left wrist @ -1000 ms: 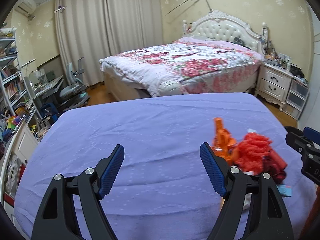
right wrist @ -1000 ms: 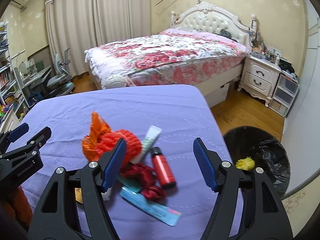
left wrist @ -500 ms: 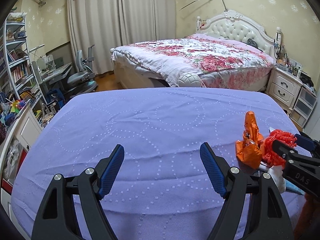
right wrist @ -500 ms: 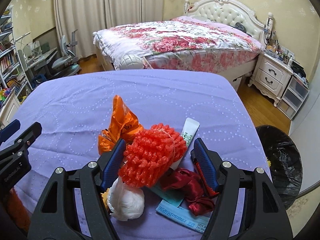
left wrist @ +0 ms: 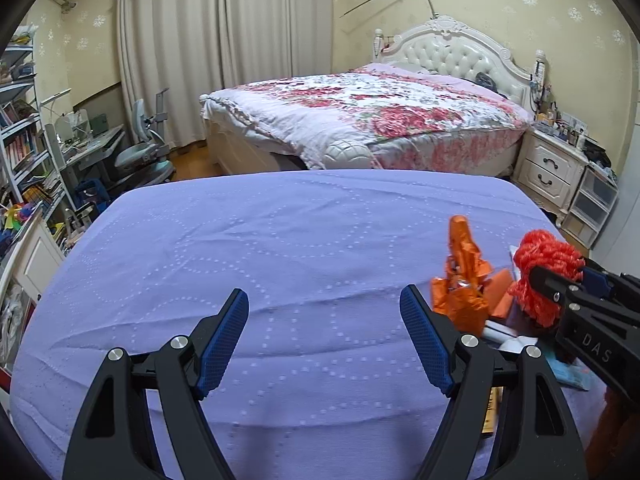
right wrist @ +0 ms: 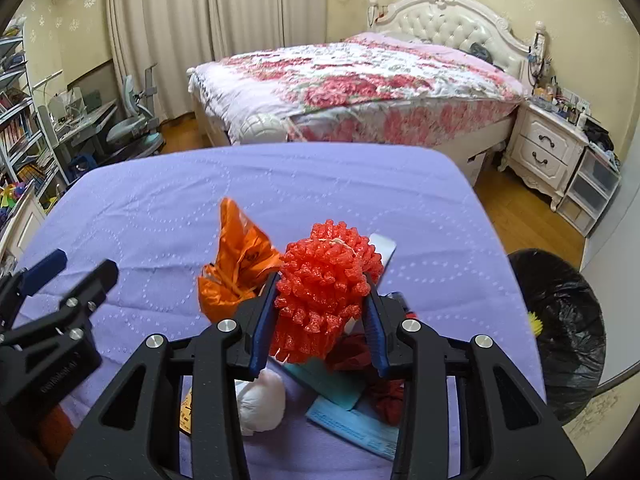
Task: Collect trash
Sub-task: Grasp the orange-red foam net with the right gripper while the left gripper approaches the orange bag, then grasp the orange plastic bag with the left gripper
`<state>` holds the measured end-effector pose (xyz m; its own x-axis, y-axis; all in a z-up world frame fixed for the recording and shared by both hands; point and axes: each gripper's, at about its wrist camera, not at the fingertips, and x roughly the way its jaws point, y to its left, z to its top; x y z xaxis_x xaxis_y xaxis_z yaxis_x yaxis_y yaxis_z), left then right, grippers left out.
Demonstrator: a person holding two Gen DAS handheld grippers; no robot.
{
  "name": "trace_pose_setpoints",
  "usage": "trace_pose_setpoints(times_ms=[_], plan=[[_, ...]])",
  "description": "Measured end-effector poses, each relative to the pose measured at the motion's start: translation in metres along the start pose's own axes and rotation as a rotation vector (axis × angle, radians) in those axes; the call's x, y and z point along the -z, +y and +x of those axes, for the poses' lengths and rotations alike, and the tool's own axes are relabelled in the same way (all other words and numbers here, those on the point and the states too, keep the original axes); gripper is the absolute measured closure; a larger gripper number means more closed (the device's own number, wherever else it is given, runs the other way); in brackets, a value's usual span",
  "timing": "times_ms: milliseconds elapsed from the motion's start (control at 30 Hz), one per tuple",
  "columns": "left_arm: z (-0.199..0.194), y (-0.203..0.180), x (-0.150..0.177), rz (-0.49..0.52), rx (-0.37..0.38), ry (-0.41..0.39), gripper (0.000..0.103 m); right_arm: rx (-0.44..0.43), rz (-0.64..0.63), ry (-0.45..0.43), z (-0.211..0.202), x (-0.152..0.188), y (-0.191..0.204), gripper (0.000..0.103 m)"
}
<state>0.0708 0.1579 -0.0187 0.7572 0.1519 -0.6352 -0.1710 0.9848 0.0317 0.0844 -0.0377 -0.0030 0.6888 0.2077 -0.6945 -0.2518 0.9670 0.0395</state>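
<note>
Right gripper jaws closing on red foam netting atop the table heap. Left gripper jaws apart, empty. Orange bag, white wad, blue packet uncollected; bin nearly empty.

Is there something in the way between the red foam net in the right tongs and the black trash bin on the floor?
Nothing visible blocks it. The red foam net sits between the closing right tongs; only bare purple cloth lies toward the trash bin.
</note>
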Motion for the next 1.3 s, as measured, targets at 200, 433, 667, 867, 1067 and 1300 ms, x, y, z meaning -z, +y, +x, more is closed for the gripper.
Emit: trace_pose_setpoints(times_ms=[200, 433, 667, 867, 1067, 1300], plan=[[0.002, -0.025, -0.003, 0.033, 0.045, 0.005, 0.027, 0.059, 0.031, -0.060, -0.023, -0.007, -0.032, 0.065], [0.016, -0.053, -0.007, 0.077, 0.070, 0.027, 0.027, 0.137, 0.101, -0.075, -0.032, 0.000, -0.085, 0.065], [0.039, -0.065, -0.012, 0.109, 0.078, 0.074, 0.027, 0.161, 0.163, -0.060, -0.029, 0.014, -0.121, 0.065], [0.048, -0.072, -0.009, 0.132, 0.107, 0.118, 0.038, 0.153, 0.186, -0.046, -0.023, 0.020, -0.127, 0.065], [0.048, -0.072, -0.005, 0.112, 0.213, 0.140, 0.076, 0.144, 0.189, -0.034, -0.018, 0.025, -0.129, 0.065], [0.034, -0.065, -0.008, 0.087, 0.208, 0.100, 0.078, 0.144, 0.190, -0.035, -0.018, 0.025, -0.129, 0.065]])
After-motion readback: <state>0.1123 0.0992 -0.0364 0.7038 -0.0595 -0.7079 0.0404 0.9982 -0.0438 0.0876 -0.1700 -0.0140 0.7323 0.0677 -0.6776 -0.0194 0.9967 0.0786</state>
